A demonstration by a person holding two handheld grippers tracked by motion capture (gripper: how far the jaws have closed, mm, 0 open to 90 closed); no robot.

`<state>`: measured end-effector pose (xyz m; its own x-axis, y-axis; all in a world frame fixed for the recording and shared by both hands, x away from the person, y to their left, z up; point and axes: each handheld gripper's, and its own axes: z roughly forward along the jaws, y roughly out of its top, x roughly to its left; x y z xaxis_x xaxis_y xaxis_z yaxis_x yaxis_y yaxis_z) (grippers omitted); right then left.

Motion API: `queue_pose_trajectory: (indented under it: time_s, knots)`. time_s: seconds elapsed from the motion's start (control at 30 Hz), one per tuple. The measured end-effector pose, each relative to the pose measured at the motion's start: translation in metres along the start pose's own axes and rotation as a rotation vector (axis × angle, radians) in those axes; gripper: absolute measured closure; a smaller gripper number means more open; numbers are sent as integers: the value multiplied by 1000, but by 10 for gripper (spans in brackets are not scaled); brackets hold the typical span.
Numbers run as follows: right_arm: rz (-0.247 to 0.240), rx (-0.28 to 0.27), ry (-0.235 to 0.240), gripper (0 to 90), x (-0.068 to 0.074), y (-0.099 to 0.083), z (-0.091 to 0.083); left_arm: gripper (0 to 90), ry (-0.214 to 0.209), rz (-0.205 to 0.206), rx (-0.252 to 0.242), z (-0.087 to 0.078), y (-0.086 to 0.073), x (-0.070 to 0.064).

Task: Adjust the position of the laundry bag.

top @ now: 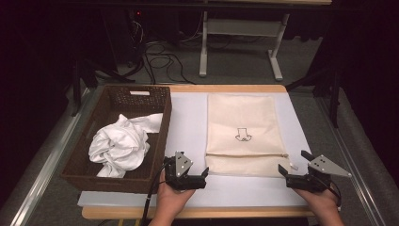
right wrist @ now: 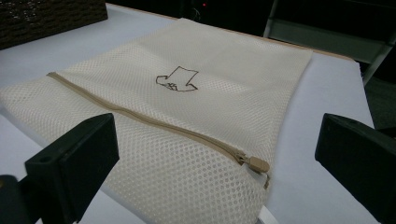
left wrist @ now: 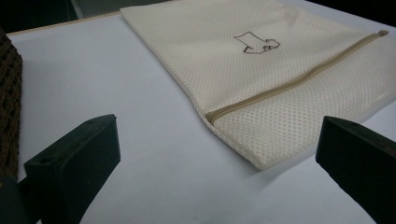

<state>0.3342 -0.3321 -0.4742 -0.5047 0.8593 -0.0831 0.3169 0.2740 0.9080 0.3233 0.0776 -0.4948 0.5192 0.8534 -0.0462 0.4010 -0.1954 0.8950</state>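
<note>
item: flat cream mesh laundry bag (top: 242,134) with a tan zipper (top: 247,155) and a small outline drawing of a shirt (top: 243,136), lying flat on the white table cover (top: 188,127), right of centre, its zipper end toward the person. left gripper (top: 205,174): held in the person's left hand (top: 173,197), resting low just off the bag's near left corner, jaws spread wide, holding nothing. right gripper (top: 294,168): held in the right hand (top: 322,200), just off the near right corner, jaws likewise wide apart and empty. high view: adds the dark brown woven rectangular basket (top: 162,136) at the table's left, with a crumpled white cloth (top: 121,143) inside it, well apart from the bag; also the floor beyond with cables and a grey table frame (top: 242,33). left gripper view: shows the closed left end of the zipper (left wrist: 212,115) and the bag's near corner between the jaws, apart from both, with a strip of the basket wall (left wrist: 9,107) at the frame's left edge. right gripper view: shows the mesh weave close up and the tan zipper pull (right wrist: 257,164) at the right end of the zipper, lying between the jaws but untouched; a corner of the basket (right wrist: 46,16) sits at top left.
</note>
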Motion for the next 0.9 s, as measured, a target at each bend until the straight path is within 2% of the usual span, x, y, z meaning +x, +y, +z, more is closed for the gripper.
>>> queue_pose_trajectory:
  time_s: [0.13,0.17,0.3,0.53,0.7,0.83,0.9]
  knots:
    - [-13,-15,3,1,-1,-3,-4,8,-9,0,6,0,-1,0]
    - [3,-18,1,1,-2,-4,-5,11,-9,-3,9,1,-1,1]
    - [16,-14,14,1,-6,-5,-3,12,-5,-7,14,2,-2,2]
    - [15,-22,19,1,-8,-7,-4,18,0,-3,-7,0,-2,2]
    - [34,-38,28,11,-11,-8,-5,18,-6,-1,9,4,-2,0]
    - [56,-42,37,23,-12,-9,-5,97,-18,-11,5,3,-2,0]
    - [56,-32,31,38,-12,-8,-5,104,-26,-13,15,4,-2,0]
